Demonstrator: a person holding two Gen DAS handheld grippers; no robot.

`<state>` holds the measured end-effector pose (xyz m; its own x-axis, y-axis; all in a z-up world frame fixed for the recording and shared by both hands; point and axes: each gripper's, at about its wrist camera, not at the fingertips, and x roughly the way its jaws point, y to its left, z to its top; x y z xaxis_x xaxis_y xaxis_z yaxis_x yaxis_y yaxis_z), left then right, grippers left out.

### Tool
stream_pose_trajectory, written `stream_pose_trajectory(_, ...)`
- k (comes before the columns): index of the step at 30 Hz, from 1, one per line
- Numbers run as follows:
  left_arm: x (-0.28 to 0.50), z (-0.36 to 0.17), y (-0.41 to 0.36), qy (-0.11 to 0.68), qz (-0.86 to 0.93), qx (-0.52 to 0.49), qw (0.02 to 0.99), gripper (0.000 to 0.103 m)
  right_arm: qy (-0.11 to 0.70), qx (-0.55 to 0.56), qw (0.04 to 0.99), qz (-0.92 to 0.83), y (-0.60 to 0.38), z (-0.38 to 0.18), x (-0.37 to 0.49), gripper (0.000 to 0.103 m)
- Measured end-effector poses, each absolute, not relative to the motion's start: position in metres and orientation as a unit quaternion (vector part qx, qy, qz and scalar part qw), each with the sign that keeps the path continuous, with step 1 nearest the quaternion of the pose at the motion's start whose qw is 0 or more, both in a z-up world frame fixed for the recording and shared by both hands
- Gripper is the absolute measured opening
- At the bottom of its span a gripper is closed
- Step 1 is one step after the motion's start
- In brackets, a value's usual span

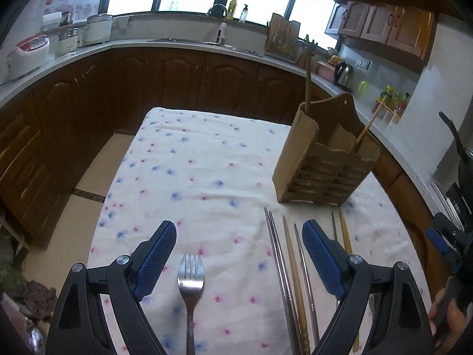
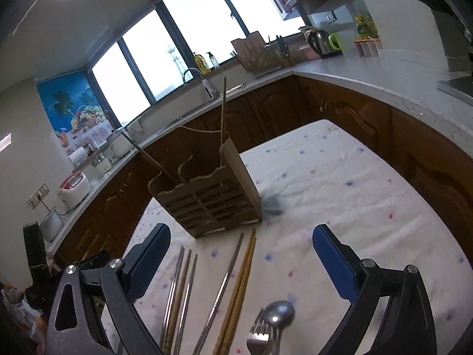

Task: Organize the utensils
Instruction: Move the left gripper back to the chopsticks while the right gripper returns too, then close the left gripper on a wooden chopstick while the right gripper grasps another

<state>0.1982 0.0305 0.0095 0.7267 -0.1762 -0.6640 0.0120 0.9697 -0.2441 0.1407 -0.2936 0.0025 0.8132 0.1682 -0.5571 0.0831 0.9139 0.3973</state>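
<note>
A wooden utensil holder [image 1: 322, 159] [image 2: 207, 198] stands on the floral tablecloth [image 1: 192, 171], with a few sticks poking out of its compartments. A metal fork [image 1: 190, 284] lies on the cloth between the fingers of my left gripper [image 1: 239, 254], which is open and not touching it. Several metal and wooden chopsticks [image 1: 291, 281] lie just inside its right finger. My right gripper [image 2: 241, 254] is open above another spread of chopsticks [image 2: 236, 287]. A spoon [image 2: 279, 312] and a fork [image 2: 260, 337] lie near the bottom edge of the right wrist view.
Brown cabinets and a pale countertop [image 1: 177, 43] wrap around the table, with a sink, a kettle [image 1: 344, 74], rice cookers [image 1: 28, 50] and a dish rack on it. The right-hand tool and a hand [image 1: 446, 310] show at the left wrist view's right edge.
</note>
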Motion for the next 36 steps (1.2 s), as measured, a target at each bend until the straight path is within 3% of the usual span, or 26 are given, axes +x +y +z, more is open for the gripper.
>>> stream_pose_trajectory(9, 0.212, 0.001, 0.018, 0.389, -0.059, -0.095, 0.914, 0.085, 0.328, 0.191, 0.925, 0.024, -0.284, -0.012, 0.146, 0.095)
stream_pose_trajectory(12, 0.218, -0.001, 0.007, 0.392, -0.078, -0.088, 0.912, 0.075, 0.346, 0.182, 0.920, 0.022, -0.281, -0.019, 0.155, 0.078)
stream_pose_trajectory(14, 0.223, -0.003, -0.001, 0.397, -0.092, -0.083, 0.910, 0.065, 0.360, 0.180, 0.915, 0.024, -0.281, -0.027, 0.161, 0.057)
stream_pose_trajectory(17, 0.232, -0.009, -0.017, 0.408, -0.117, -0.073, 0.903, 0.054, 0.381, 0.180, 0.907, 0.026, -0.281, -0.037, 0.171, 0.042)
stream_pose_trajectory(23, 0.258, -0.024, -0.045, 0.435, -0.143, -0.046, 0.888, 0.041, 0.415, 0.162, 0.895, 0.034, -0.276, -0.053, 0.191, 0.027)
stream_pose_trajectory(28, 0.280, -0.039, -0.060, 0.455, -0.154, -0.027, 0.876, 0.038, 0.444, 0.150, 0.882, 0.045, -0.272, -0.067, 0.209, 0.015)
stream_pose_trajectory(36, 0.300, -0.061, -0.076, 0.477, -0.152, 0.010, 0.866, 0.034, 0.494, 0.109, 0.861, 0.056, -0.254, -0.094, 0.231, 0.012)
